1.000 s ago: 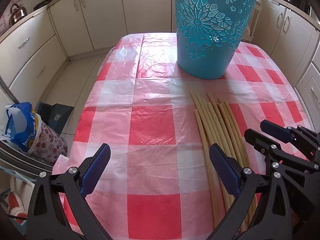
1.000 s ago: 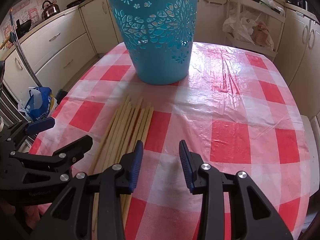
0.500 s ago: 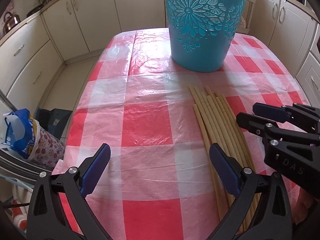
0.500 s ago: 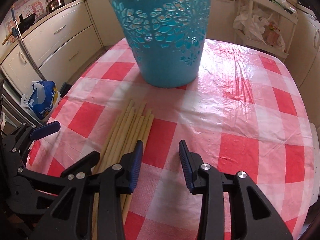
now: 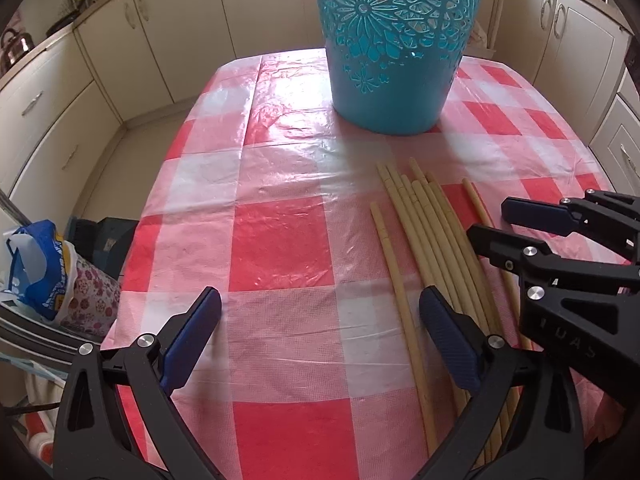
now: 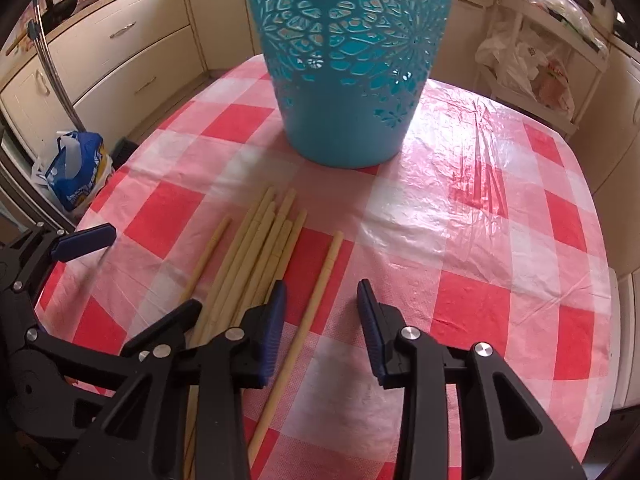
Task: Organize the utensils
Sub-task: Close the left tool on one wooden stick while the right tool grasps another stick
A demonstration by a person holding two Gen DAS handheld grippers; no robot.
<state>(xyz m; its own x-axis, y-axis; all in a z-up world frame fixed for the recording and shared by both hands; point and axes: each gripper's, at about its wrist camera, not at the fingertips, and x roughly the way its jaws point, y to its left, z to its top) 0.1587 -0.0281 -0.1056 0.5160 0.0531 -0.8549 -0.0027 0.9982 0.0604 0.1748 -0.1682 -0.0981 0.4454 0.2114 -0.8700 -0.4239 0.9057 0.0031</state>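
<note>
Right wrist view: right gripper (image 6: 320, 312) standing with jaws parted, nothing between the pads, one pale chopstick (image 6: 308, 312) lying under the gap. Left gripper (image 5: 320, 334) gaping wide and empty, hovering over the red-checked tablecloth (image 5: 280, 248). Chopsticks bundle (image 5: 432, 240) lying flat just in front of the teal openwork basket (image 5: 394, 40), which is standing upright at the cloth's far end.

Glossy plastic tablecloth (image 5: 280, 240) (matt chopsticks (image 5: 432, 232))
</note>
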